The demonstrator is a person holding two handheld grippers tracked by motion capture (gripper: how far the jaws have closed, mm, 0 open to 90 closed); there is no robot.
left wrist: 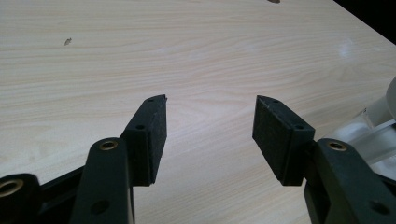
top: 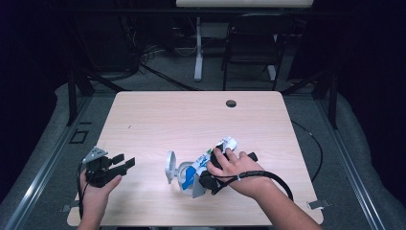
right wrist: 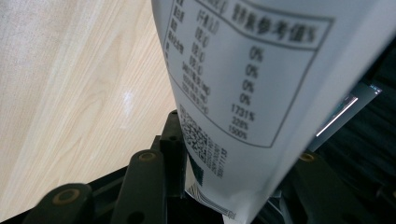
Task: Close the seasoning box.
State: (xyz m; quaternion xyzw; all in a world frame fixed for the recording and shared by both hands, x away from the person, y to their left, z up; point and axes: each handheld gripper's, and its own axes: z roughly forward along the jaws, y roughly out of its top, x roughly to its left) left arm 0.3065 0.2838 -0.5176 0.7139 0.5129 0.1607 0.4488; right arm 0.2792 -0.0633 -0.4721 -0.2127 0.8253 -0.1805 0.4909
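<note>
A white and blue packet [top: 223, 145] hangs tilted in my right gripper [top: 213, 165], low over the front middle of the table. Its lower end points at a white round container [top: 184, 172] whose lid [top: 169, 166] stands open on the left. In the right gripper view the packet [right wrist: 243, 70] shows a printed table and a QR code, and my right gripper [right wrist: 224, 156] is shut on its near end. My left gripper [top: 125, 162] rests at the front left, apart from the container. Its jaws stand open over bare wood in the left gripper view [left wrist: 210, 112].
The wooden table [top: 191, 120] has a round cable hole [top: 231, 103] near its far edge and a small dark mark [top: 128, 127] at the left. A chair [top: 251, 43] and a table leg [top: 197, 48] stand beyond. Grey floor surrounds the table.
</note>
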